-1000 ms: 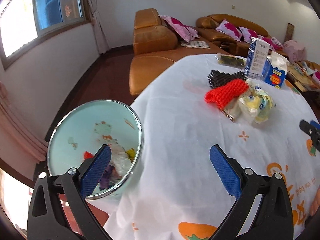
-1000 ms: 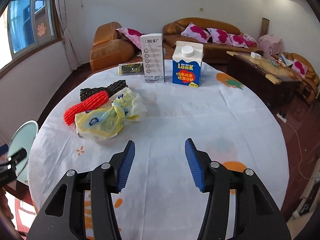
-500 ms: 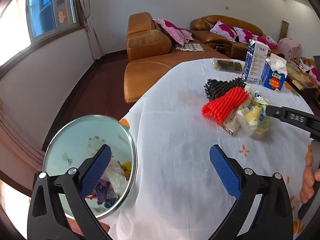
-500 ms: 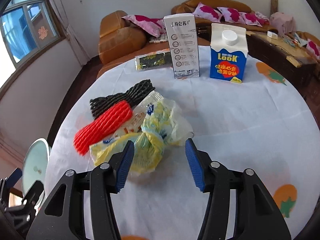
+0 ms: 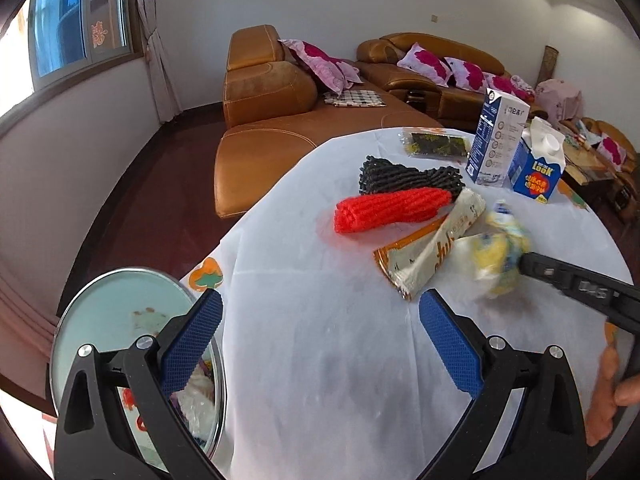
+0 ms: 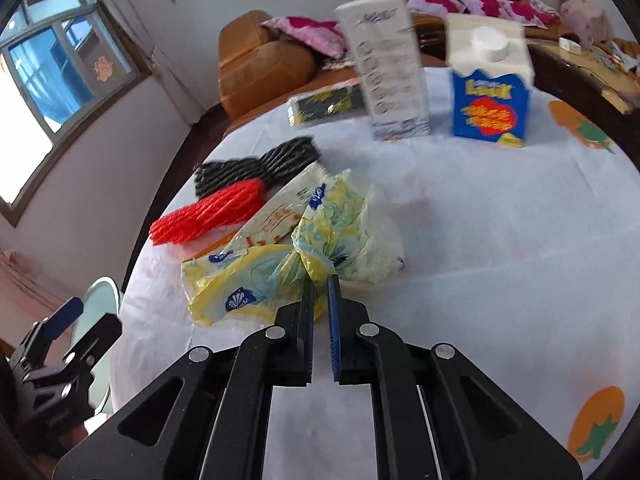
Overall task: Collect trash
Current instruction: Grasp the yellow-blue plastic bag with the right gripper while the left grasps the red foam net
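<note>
A crumpled yellow plastic bag [image 6: 256, 276] lies on the white tablecloth [image 6: 480, 240]. My right gripper [image 6: 320, 286] has its jaws closing tight on the bag's twisted middle, with the pads pressing on it. In the left wrist view the bag [image 5: 496, 256] is blurred at the tip of the right gripper [image 5: 526, 264]. Beside the bag lie a snack wrapper [image 6: 280, 216], a red foam net [image 6: 212, 212] and a black foam net [image 6: 256, 166]. My left gripper [image 5: 320, 300] hangs open and empty over the table's near edge, next to a round bin [image 5: 120, 316] that holds trash.
A tall white carton [image 6: 388, 68], a blue milk carton [image 6: 490, 96] and a dark seaweed packet [image 6: 326, 104] stand at the table's far side. Orange sofas [image 5: 268, 92] sit behind the table. A person's hand [image 5: 604, 392] shows at the right edge.
The right gripper moved forward to the yellow bag and shut on it. The left gripper drifted along the table edge, so the bin now sits lower left in its view.
</note>
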Tool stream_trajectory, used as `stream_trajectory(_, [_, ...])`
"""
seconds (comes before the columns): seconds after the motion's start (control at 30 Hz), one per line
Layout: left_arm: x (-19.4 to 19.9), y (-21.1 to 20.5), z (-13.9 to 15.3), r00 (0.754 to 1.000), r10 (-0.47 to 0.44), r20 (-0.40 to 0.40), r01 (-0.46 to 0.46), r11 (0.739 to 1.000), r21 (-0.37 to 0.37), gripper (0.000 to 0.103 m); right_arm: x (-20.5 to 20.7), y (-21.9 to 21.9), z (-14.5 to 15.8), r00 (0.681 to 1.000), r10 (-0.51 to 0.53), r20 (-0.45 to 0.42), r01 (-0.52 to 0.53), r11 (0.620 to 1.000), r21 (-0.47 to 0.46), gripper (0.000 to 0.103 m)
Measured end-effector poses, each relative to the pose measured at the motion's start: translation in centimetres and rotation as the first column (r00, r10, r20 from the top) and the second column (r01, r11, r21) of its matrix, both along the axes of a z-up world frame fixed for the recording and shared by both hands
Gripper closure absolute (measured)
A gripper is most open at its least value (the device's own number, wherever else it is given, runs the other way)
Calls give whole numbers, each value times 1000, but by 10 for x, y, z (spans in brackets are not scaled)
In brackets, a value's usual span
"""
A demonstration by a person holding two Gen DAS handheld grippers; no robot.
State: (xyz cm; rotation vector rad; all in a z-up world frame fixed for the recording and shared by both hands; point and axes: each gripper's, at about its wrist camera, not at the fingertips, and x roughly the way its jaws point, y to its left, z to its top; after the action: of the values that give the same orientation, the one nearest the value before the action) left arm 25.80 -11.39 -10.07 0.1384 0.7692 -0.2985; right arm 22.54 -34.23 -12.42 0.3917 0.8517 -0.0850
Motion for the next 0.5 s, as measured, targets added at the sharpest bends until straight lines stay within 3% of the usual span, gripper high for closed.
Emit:
stream_trajectory(0.13, [9,-3,1,1000,2,8,-2,1000,4,6,-17,-17,19,998,-48,48,52,995,-84,95])
stream_trajectory(0.3, [31,-14,5,998,-54,25,54,998,-22,6,-39,-41,36,989,-112,92,132,960,-247,95])
stream_trajectory(0.4, [53,-32,4,994,-108,25,109,994,-31,7,-53,-55,35,987,-136,86,153,955,-255,95])
stream_trajectory(0.5, [72,-55,-8,984,-178,3,178,984,16,19,-60,-61,28,986,-150,67,162,956,-246,95])
